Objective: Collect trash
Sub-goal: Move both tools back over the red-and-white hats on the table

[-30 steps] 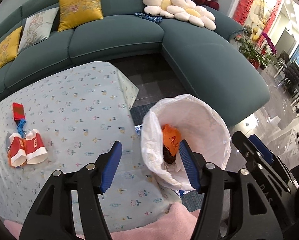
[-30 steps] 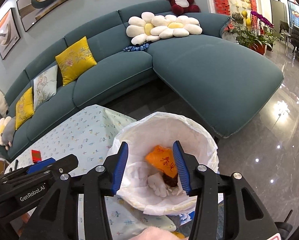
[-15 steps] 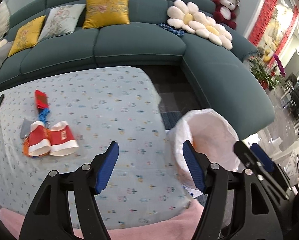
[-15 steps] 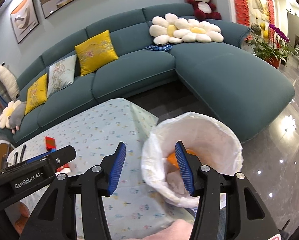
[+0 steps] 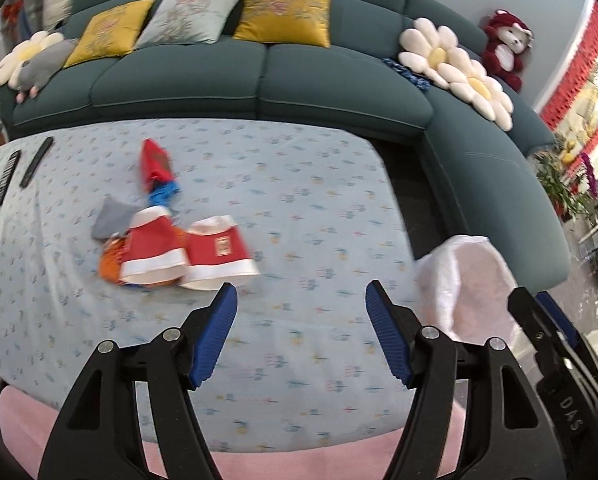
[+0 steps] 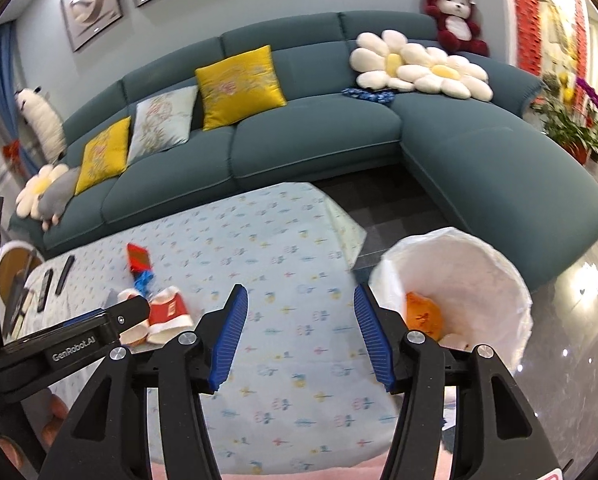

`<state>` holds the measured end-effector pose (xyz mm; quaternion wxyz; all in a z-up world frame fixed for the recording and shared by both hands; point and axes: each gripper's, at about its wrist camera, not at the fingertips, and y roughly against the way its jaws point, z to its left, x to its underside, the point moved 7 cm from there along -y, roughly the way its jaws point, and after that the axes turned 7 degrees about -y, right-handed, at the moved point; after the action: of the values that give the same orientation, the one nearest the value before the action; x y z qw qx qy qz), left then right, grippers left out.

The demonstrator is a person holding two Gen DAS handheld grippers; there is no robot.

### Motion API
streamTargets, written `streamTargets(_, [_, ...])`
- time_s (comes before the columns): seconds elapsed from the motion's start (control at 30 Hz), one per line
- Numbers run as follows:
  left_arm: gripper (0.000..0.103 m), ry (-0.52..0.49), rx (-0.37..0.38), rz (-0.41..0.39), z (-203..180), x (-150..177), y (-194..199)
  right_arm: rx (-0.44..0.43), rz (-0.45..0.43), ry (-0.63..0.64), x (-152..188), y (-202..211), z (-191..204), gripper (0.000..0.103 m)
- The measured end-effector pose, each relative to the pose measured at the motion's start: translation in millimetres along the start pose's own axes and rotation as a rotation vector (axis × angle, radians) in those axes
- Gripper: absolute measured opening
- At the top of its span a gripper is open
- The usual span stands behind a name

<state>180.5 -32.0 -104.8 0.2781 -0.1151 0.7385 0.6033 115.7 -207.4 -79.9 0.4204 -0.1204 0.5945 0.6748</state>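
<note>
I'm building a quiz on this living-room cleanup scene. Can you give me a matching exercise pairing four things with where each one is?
Things:
1. orange wrapper
2. red paper cups
3. red plush bear
4. black remotes

Places:
A. far left edge of the table
B. top of the sofa back
C. inside the white-lined bin
D. lying tipped over on the tablecloth

Pairs: 1-C, 2-D, 3-B, 4-A

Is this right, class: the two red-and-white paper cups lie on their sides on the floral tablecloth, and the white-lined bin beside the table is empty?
Not quite. The two red-and-white paper cups do lie on the floral tablecloth, but the white-lined bin is not empty: the right wrist view shows an orange wrapper inside.
</note>
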Motion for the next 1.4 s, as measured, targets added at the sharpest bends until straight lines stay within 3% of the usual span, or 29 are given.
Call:
streamTargets(0.37, [0.063,-0.013,-0.135,0.026,98,40,-8,-0.045,0.091,0.061,42,-28,65,0.056])
streamTargets(0.77, [0.063,0.013,-0.181,0.086,170,73,-39,-0.067,0.194,0.123,89,-73,111,0.056])
streamTargets(1.17, [0.063,-0.051,-0.123,0.056,177,60,-90,-0.015,0.288,0.146,112,-143,122,0.055])
streamTargets(1.4, [0.061,-0.022,-0.104,0.037,181,52,-113,-0.01,0.312,0.154,114,-179,128,0.055])
